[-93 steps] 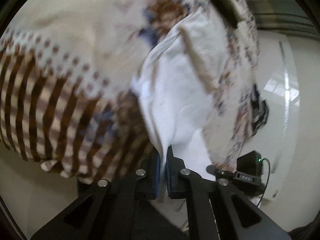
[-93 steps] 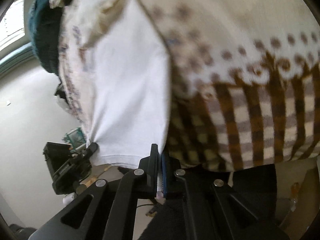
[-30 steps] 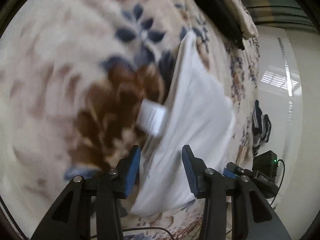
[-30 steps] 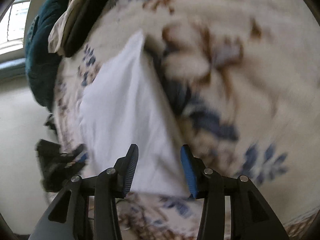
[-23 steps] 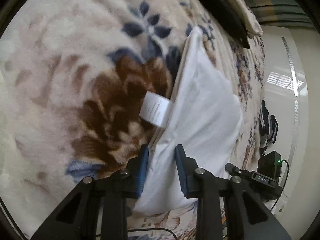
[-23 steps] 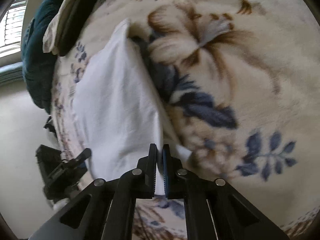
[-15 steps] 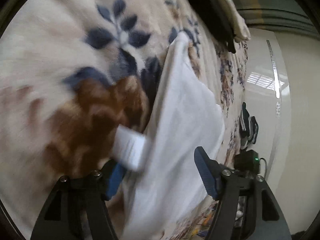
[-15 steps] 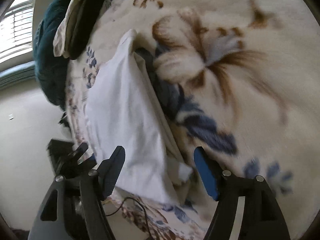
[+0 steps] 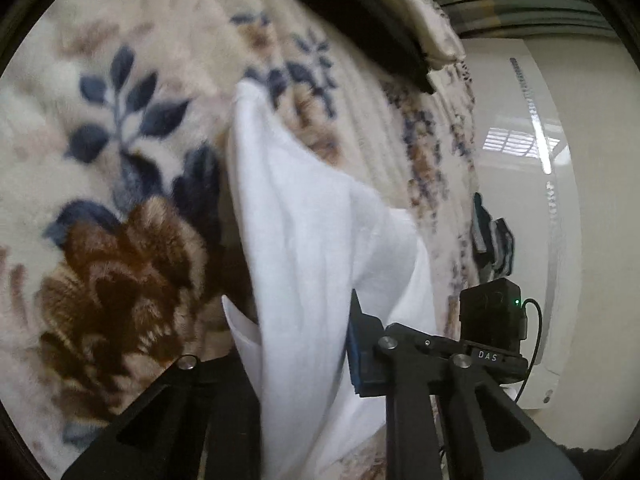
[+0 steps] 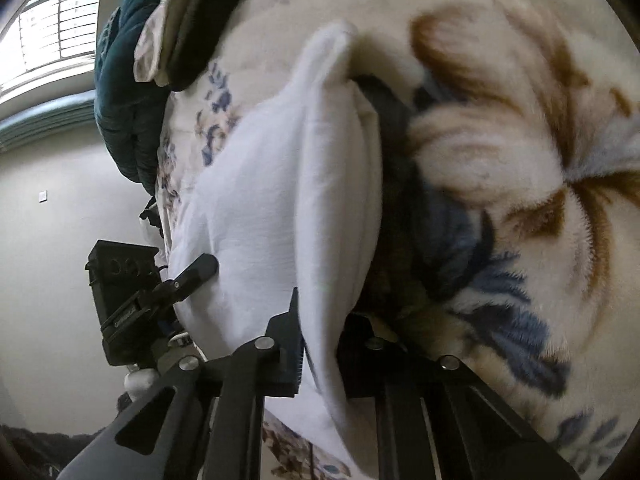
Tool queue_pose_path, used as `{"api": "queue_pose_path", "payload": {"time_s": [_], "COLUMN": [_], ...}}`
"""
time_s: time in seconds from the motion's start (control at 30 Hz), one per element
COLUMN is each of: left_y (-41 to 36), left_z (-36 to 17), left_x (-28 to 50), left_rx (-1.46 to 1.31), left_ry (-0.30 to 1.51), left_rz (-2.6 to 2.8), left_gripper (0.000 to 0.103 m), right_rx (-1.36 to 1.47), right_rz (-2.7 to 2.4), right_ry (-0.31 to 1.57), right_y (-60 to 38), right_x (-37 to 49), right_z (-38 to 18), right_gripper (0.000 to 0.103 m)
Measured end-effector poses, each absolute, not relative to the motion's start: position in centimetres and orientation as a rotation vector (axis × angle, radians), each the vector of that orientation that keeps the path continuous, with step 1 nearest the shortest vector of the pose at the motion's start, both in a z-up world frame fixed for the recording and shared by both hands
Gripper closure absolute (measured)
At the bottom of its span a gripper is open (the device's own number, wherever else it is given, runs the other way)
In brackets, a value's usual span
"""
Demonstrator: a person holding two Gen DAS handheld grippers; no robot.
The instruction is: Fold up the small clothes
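A small white garment [image 9: 304, 240] lies folded on a fluffy cream blanket with brown and blue flowers [image 9: 120, 160]. My left gripper [image 9: 296, 348] straddles its near edge; the cloth hangs between the jaws, which stand fairly wide, and covers the left finger. A white care label [image 9: 244, 332] sticks out at that edge. In the right wrist view the same garment [image 10: 272, 200] lies on the blanket [image 10: 520, 140]. My right gripper [image 10: 324, 344] holds a narrower gap with a fold of the cloth hanging between the fingers. Whether either pinches the cloth is not clear.
A dark teal cushion [image 10: 120, 80] and a dark item with a cream cover [image 10: 188, 20] lie at the far end of the bed. Each gripper's black body appears in the other's view [image 9: 488, 320] [image 10: 132, 288]. Pale floor and wall lie beyond the bed edge.
The garment went from hanging in the air in both shut grippers to lying on the blanket. Both grippers opened, shut briefly and opened again; now both sit closer over its near edge.
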State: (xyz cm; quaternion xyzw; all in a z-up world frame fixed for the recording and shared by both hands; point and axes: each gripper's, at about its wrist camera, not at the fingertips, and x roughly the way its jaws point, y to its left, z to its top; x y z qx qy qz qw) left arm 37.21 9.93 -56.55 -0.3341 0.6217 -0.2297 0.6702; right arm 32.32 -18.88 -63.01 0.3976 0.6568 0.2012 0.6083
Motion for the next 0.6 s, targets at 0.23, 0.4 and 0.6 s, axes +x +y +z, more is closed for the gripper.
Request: {"api": "queue_pose_path", "payload": {"time_s": [0.23, 0.4, 0.6], "left_y": [9.7, 9.7, 10.2], "left_z": [-50.5, -45.7, -43.2], "left_x": [41.5, 48.8, 61.2], "left_rx": [-0.746, -0.761, -0.700], "left_ry": [1.319, 1.229, 1.135], "left_rz": [-0.560, -0.589, -0.565], "left_gripper": [0.088, 0.088, 0.088], "right_rx": [0.887, 0.821, 0.744], "right_rz": [0.481, 0.493, 0.492], "right_ry": [1.423, 1.353, 1.251], "right_y": [-19.5, -20.2, -20.2], "right_x": [35.6, 41.5, 53.6], "right_z": [-55.7, -50.2, -45.3], "right_gripper": [0.092, 0.092, 0.092]}}
